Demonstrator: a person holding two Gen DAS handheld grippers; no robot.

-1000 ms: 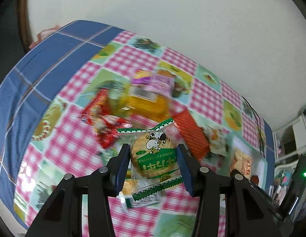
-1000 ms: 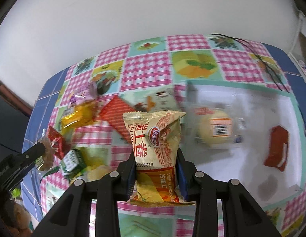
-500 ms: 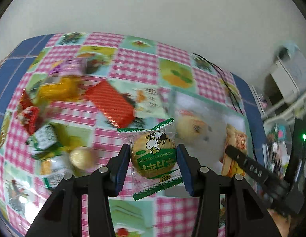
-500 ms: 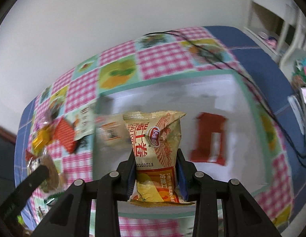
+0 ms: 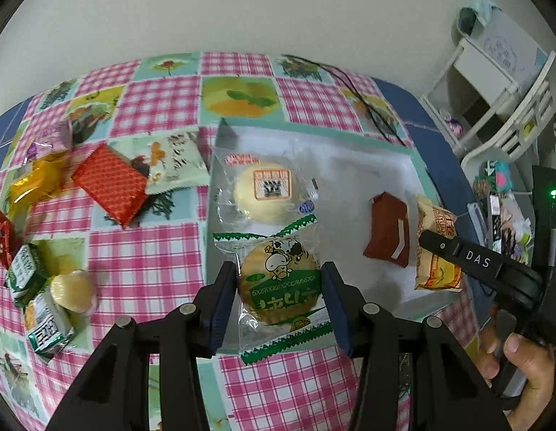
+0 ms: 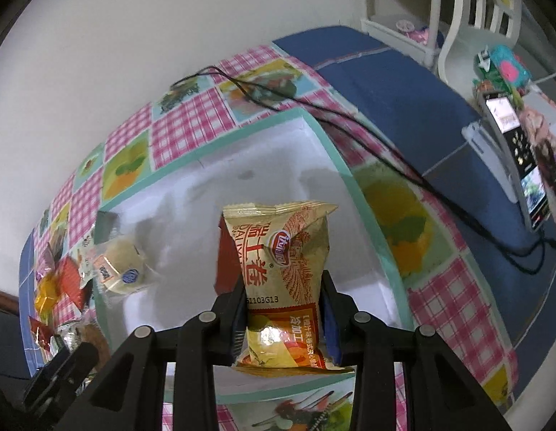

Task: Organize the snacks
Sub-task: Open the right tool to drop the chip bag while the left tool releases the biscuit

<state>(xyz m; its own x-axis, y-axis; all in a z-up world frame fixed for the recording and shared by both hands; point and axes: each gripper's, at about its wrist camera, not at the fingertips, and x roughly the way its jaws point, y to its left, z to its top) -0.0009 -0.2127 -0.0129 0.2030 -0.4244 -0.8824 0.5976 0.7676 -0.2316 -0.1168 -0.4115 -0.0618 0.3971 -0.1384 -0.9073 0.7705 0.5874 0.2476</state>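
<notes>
Left tongs (image 5: pixel 279 296) pinched a round biscuit packet (image 5: pixel 279 283), label upside down, over the white tray (image 5: pixel 353 151). Right tongs (image 6: pixel 283 314) pinched a yellow snack bag (image 6: pixel 283 273), upright lengthwise, above the same tray.

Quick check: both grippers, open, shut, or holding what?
Left gripper: shut on the green biscuit pack.
Right gripper: shut on the yellow snack bag.

Red packet (image 6: pixel 227 265) mostly hidden, perhaps.
</notes>
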